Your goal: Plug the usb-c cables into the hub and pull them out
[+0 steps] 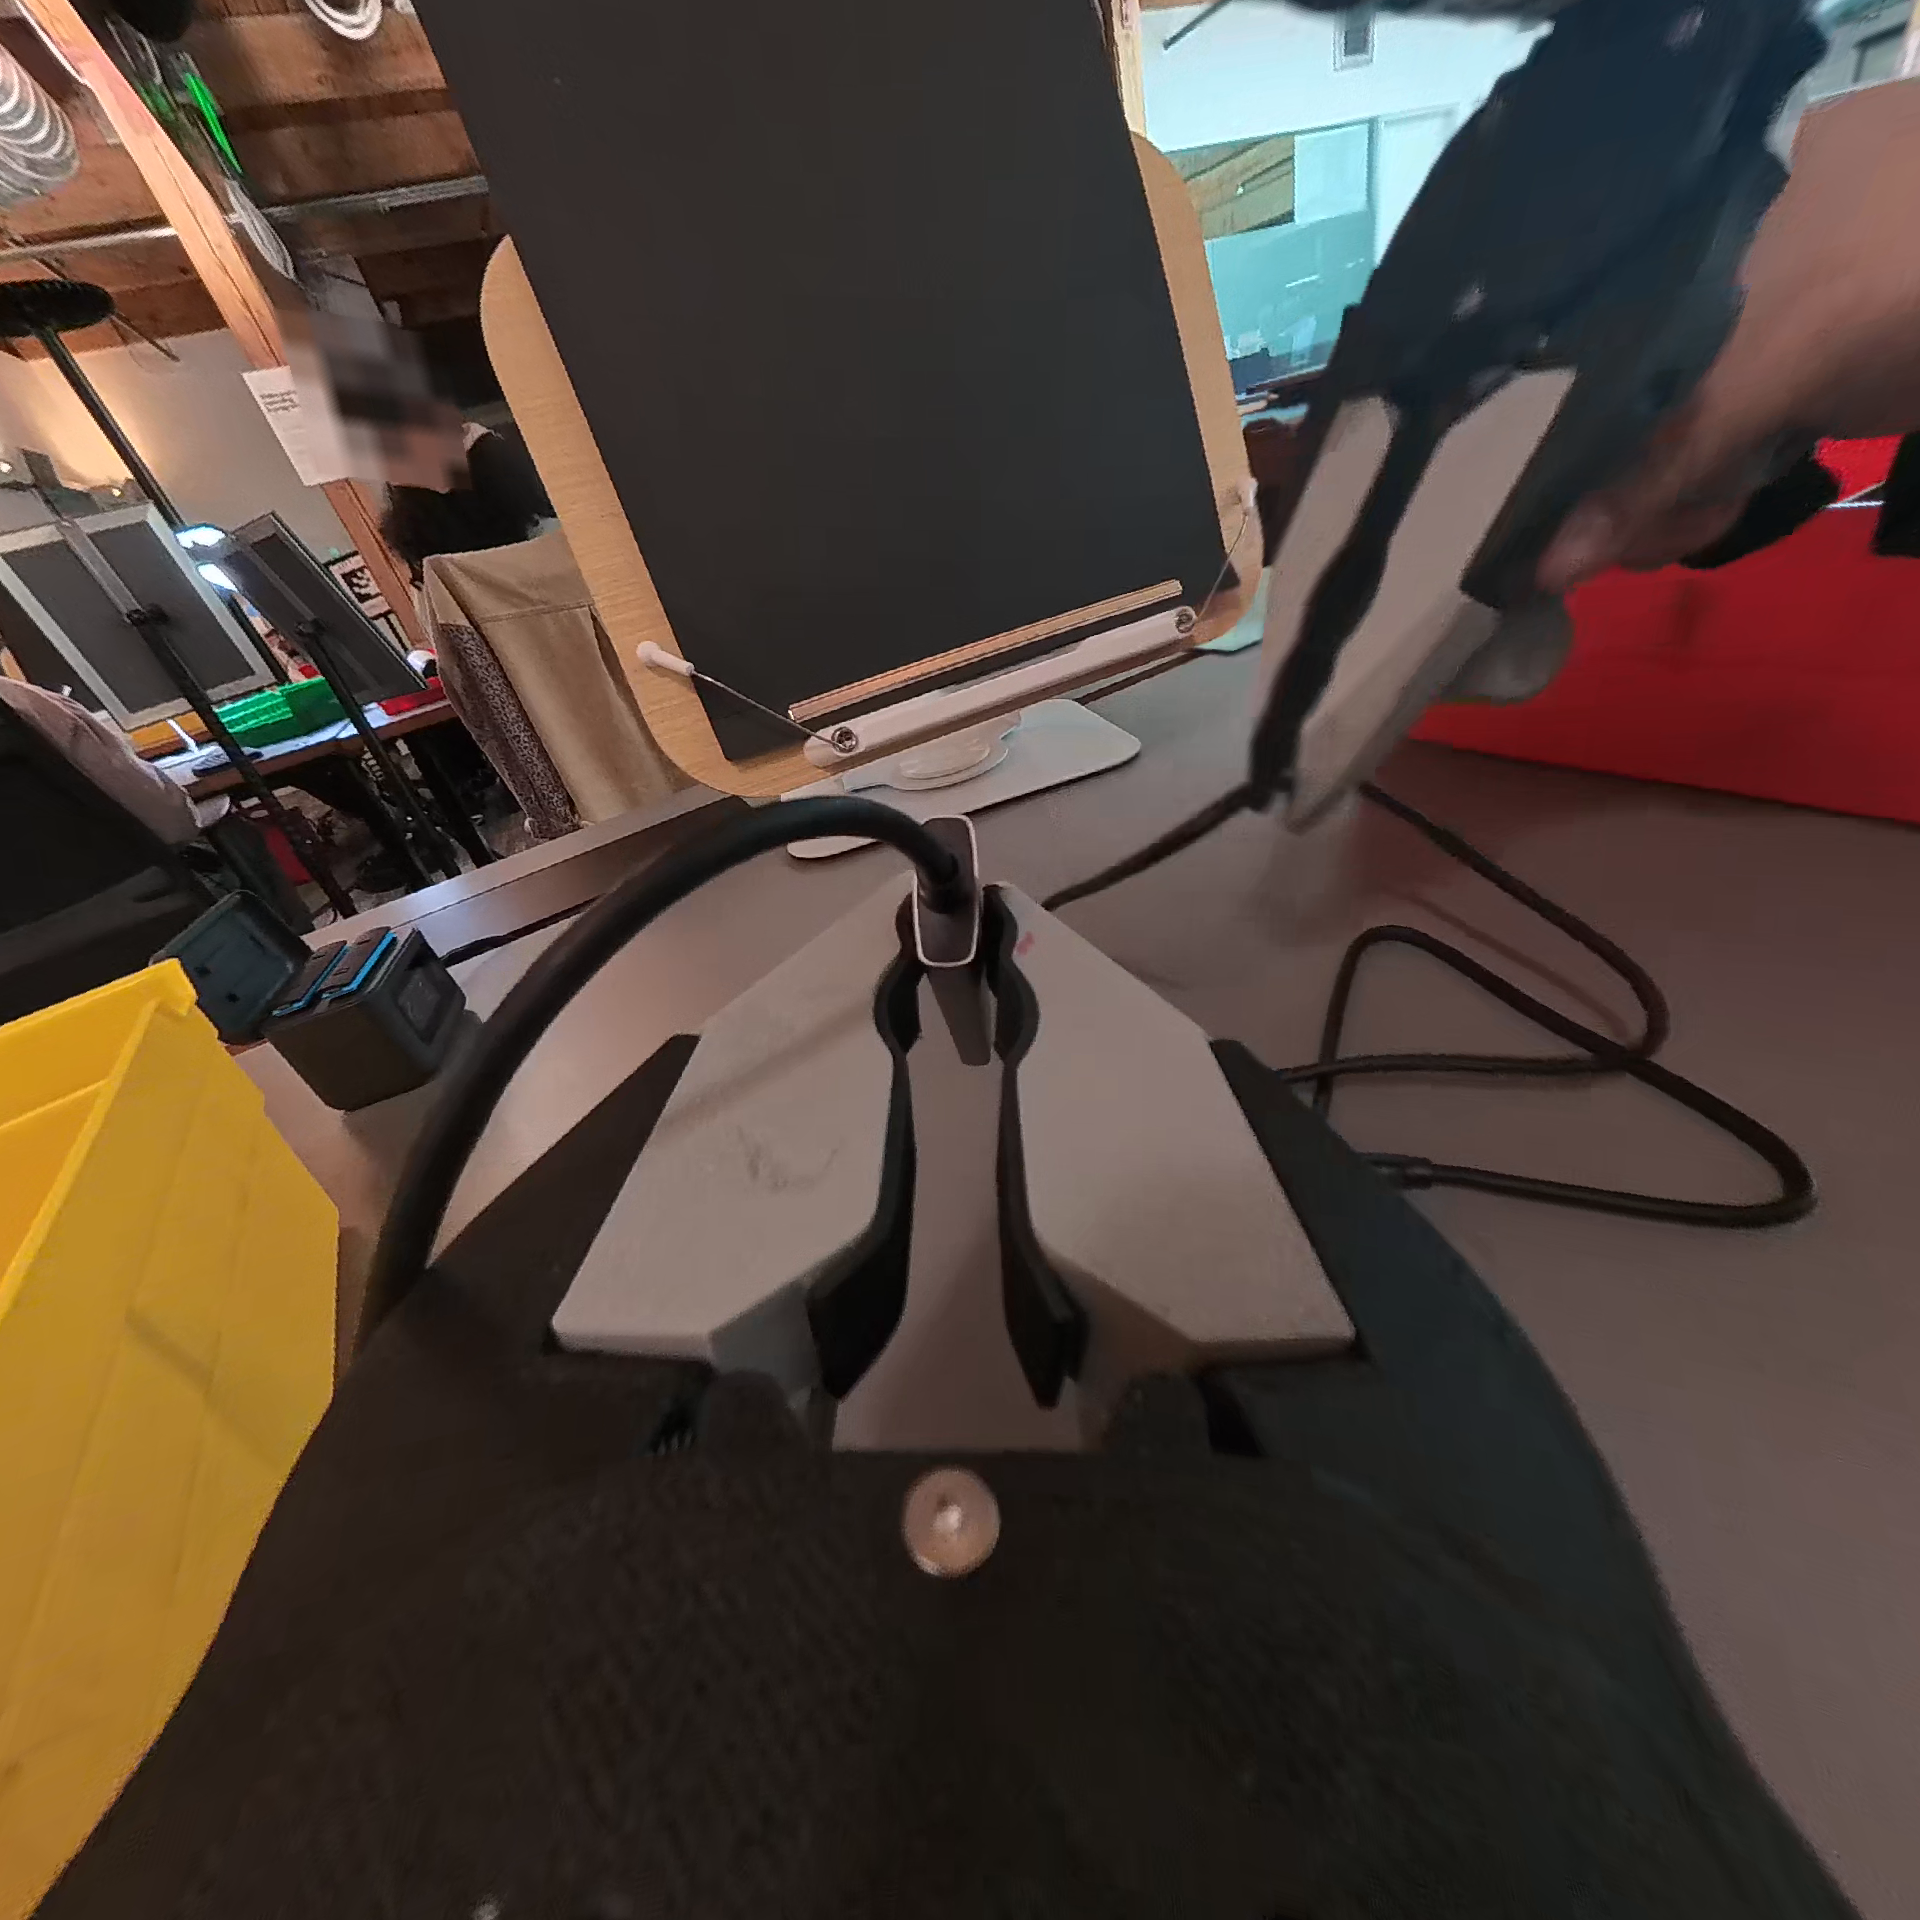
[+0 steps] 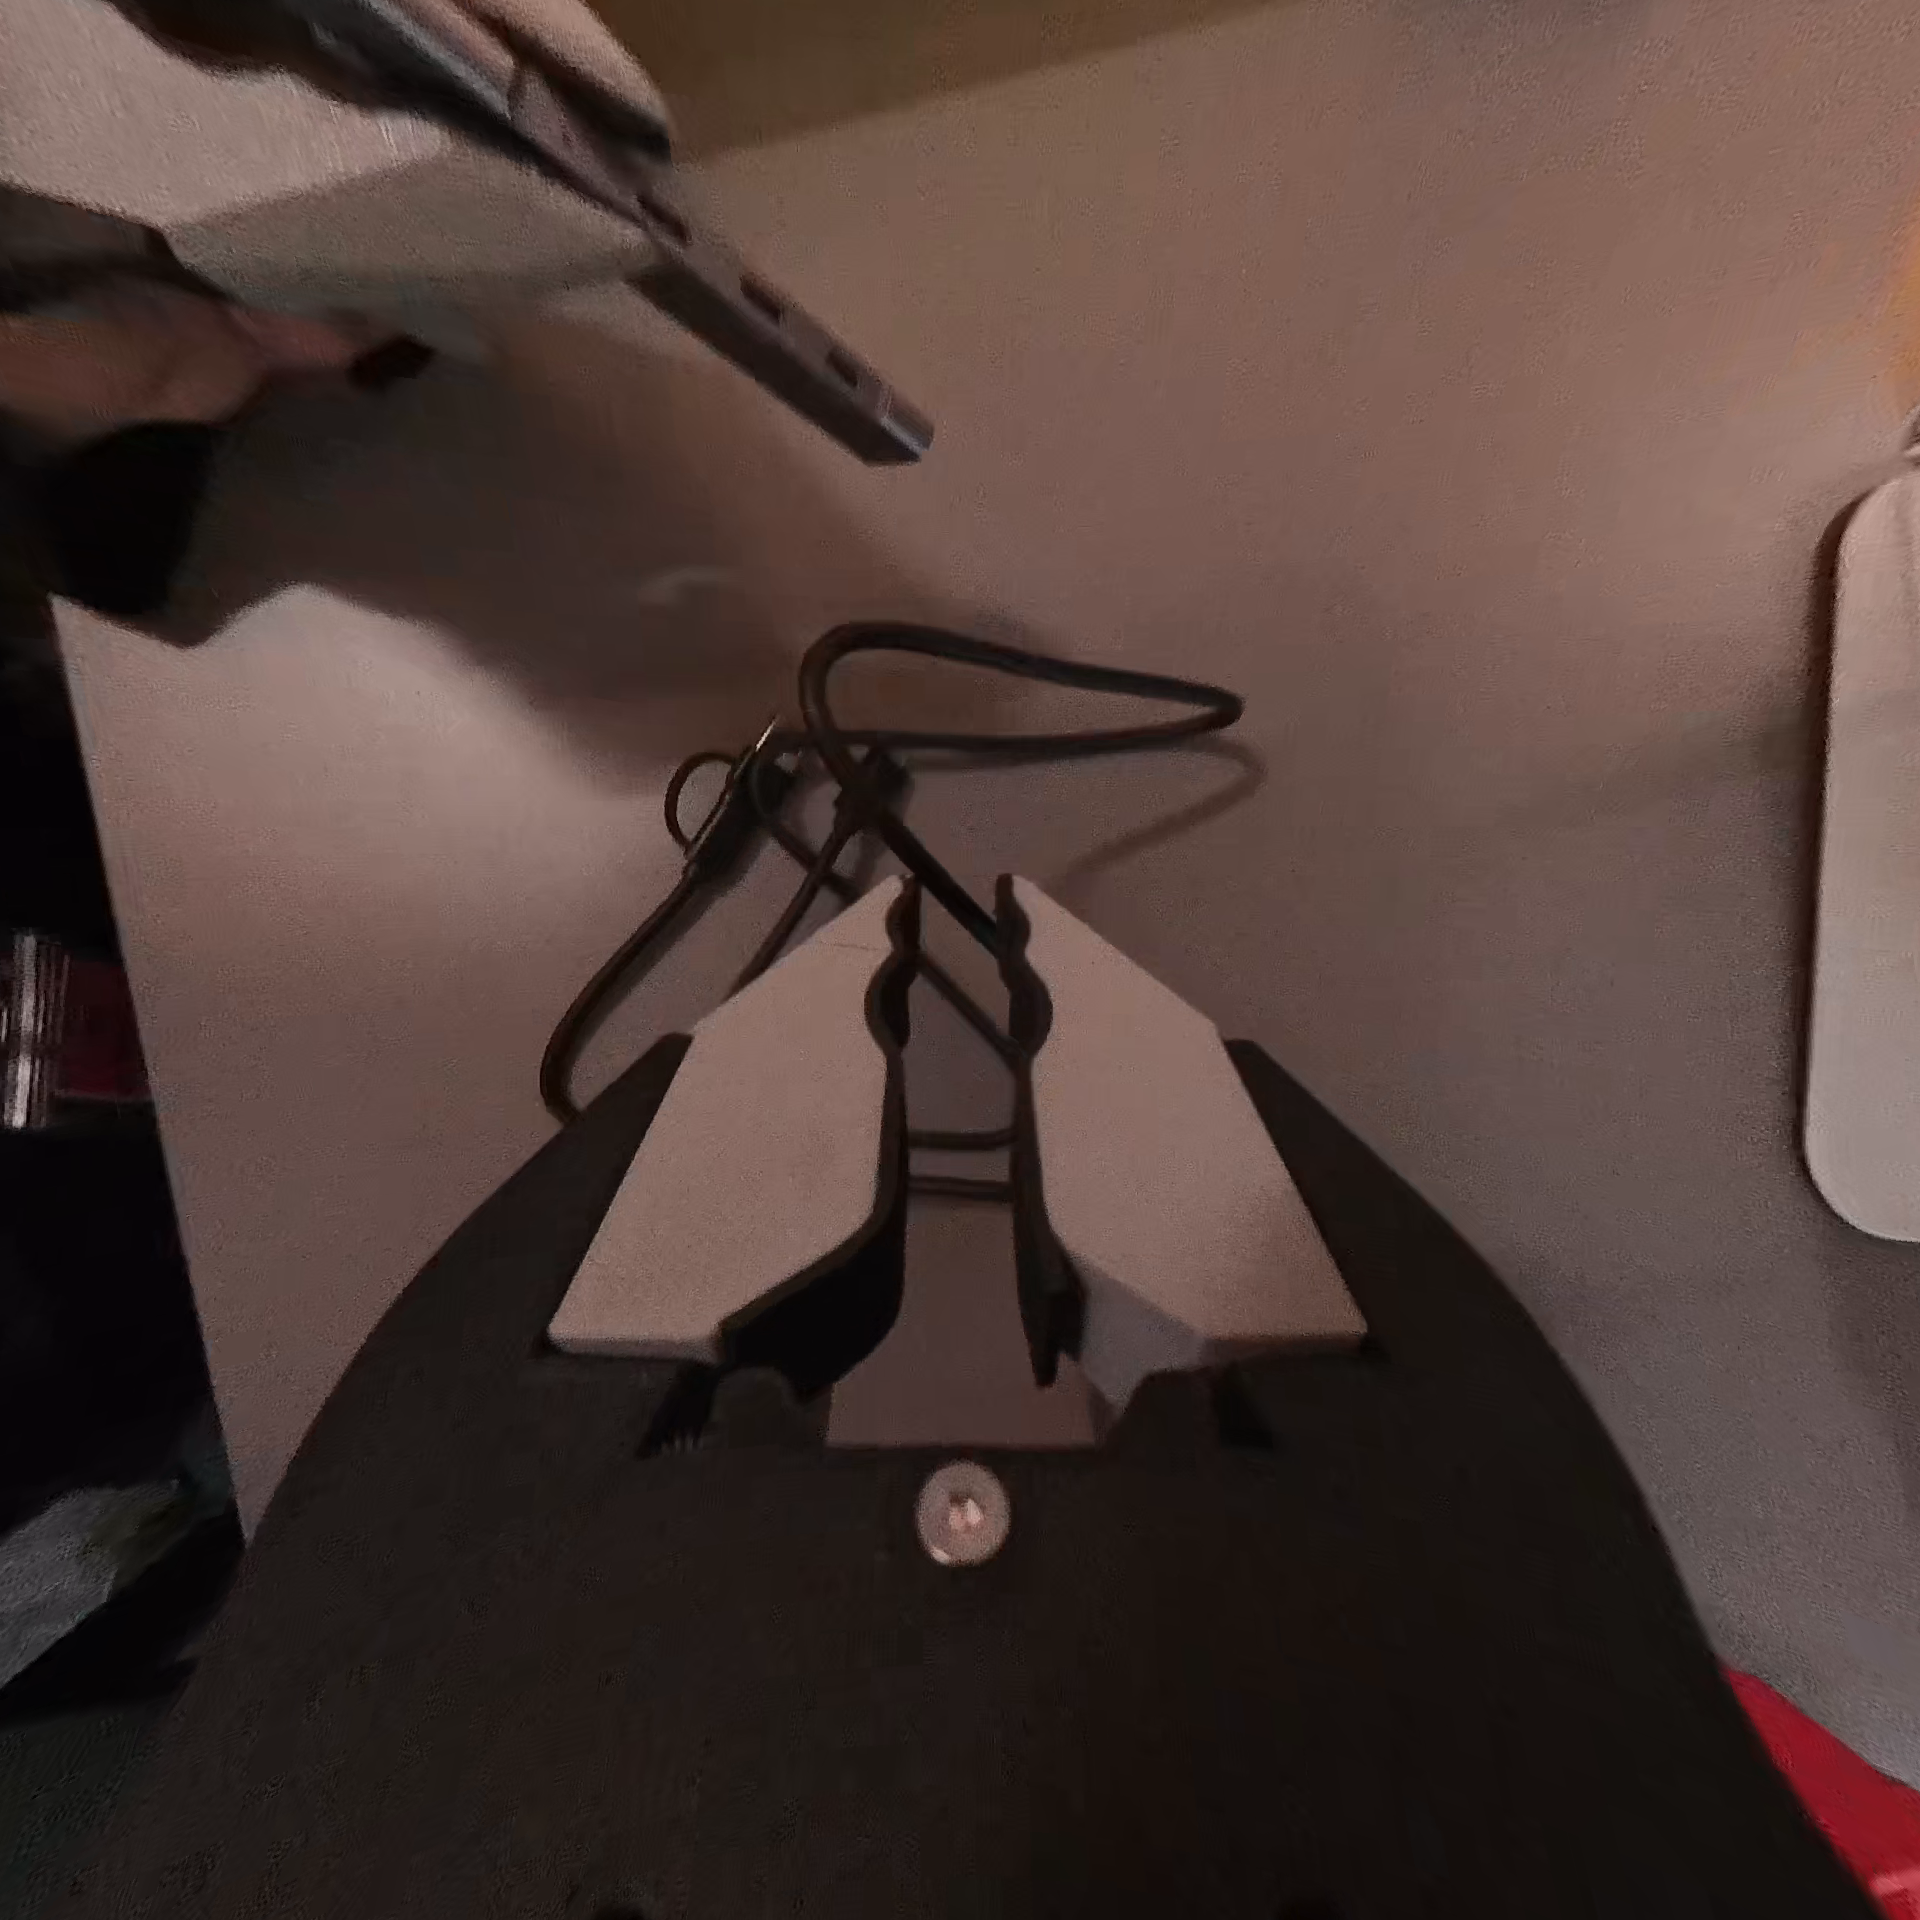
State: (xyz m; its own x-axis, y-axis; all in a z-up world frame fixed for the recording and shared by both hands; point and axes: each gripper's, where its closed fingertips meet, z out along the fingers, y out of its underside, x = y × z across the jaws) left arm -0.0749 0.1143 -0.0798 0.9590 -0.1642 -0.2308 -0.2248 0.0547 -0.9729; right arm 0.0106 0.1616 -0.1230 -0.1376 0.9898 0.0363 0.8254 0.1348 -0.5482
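Observation:
My left gripper (image 1: 951, 914) is shut on a slim grey usb hub (image 1: 956, 987), held above the table. The hub's own thick black lead (image 1: 790, 810) arcs off to the left. In the right wrist view the hub (image 2: 790, 332) juts in from the upper left with its ports showing. My right gripper (image 2: 956, 904) has its jaws nearly closed on a thin black usb-c cable (image 2: 1231, 712) that crosses between the fingertips and loops on the table. In the left wrist view the right gripper (image 1: 1283, 795) is blurred, right of the hub, with the cable (image 1: 1803, 1195) trailing from its tip.
A yellow bin (image 1: 156, 1247) stands at the left with black charger boxes (image 1: 364, 1029) behind it. A dark screen on a white stand (image 1: 831, 364) is behind the hub, its base (image 2: 1870, 883) also in the right wrist view. A red bin (image 1: 1714, 675) is at the right on the grey table (image 1: 1558, 1507). Spacing between my two grippers at the tips: around 11 cm.

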